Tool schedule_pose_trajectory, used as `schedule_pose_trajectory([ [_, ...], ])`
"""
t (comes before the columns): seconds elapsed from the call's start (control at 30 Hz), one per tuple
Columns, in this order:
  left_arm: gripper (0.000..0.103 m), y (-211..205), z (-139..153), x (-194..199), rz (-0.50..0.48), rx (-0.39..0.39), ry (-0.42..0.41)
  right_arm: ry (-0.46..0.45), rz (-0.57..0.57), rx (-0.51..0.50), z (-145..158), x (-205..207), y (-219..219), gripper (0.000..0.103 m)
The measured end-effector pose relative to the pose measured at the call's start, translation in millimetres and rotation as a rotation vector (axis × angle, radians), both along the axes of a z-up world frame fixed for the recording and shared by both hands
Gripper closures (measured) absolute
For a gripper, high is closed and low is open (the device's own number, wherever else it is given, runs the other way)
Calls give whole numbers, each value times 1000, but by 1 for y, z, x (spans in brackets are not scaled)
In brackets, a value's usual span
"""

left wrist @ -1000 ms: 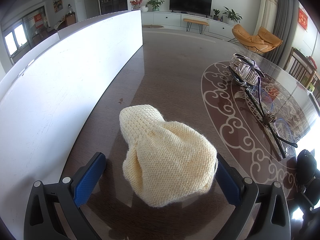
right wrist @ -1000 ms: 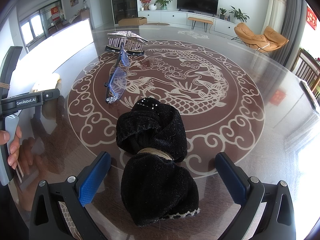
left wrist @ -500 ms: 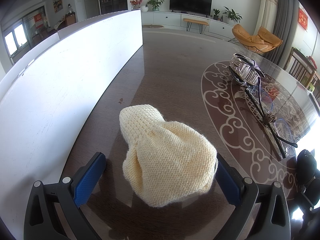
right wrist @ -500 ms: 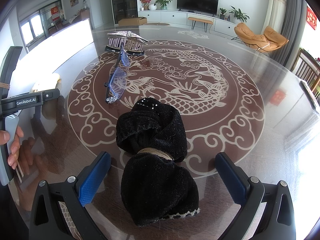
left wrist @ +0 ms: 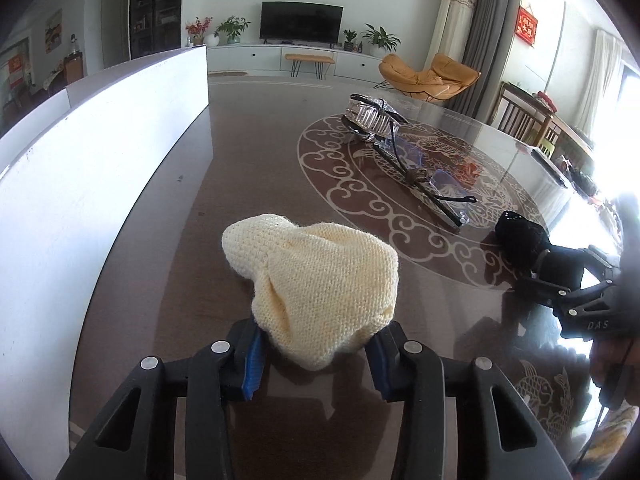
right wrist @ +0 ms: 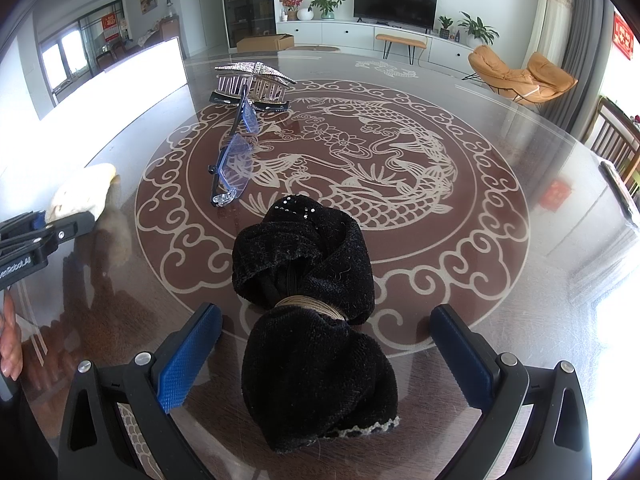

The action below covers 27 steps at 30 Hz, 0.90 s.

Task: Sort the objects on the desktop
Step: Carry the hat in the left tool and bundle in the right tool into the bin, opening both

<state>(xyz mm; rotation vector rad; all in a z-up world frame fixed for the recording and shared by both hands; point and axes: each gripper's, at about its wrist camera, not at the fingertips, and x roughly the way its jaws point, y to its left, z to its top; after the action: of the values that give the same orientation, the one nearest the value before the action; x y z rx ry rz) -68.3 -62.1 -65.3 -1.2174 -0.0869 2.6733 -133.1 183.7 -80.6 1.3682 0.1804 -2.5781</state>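
A cream knitted piece (left wrist: 320,276) lies on the dark glass table (left wrist: 240,152). My left gripper (left wrist: 314,356) is closing on it, and both blue pads (left wrist: 251,354) press into its near end. In the right wrist view the same gripper (right wrist: 44,232) shows at the left edge with the cream knit (right wrist: 82,194) in it. A black velvet hair bow (right wrist: 312,304) with a metal band lies between the spread fingers of my right gripper (right wrist: 324,356), which stands open; neither pad touches it. That bow (left wrist: 524,236) and the right gripper's frame show at the right of the left wrist view.
Glasses with blue lenses (right wrist: 234,164) and a rhinestone hair clip (right wrist: 250,80) lie farther back on the fish pattern. A long white panel (left wrist: 80,168) borders the table on the left. A person's fingers (right wrist: 10,344) hold the left tool. Chairs stand beyond the far right edge.
The left gripper's jaws have narrowed from wide apart onto the cream knit's near end, and its view has swung right, bringing the black bow and right gripper into sight. The right gripper has not moved.
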Motion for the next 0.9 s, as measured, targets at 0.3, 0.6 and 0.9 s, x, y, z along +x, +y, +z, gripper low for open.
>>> schedule_pose_trajectory([
  [0.3, 61, -15, 26, 42, -24, 131, 68, -79, 113, 35, 20, -2, -3, 66],
  [0.6, 61, -78, 108, 63, 137, 208, 214, 58, 202, -115, 91, 2, -67, 66],
  [0.9, 61, -226, 116, 18, 403, 109, 92, 122, 513, -268, 143, -29, -281, 66],
])
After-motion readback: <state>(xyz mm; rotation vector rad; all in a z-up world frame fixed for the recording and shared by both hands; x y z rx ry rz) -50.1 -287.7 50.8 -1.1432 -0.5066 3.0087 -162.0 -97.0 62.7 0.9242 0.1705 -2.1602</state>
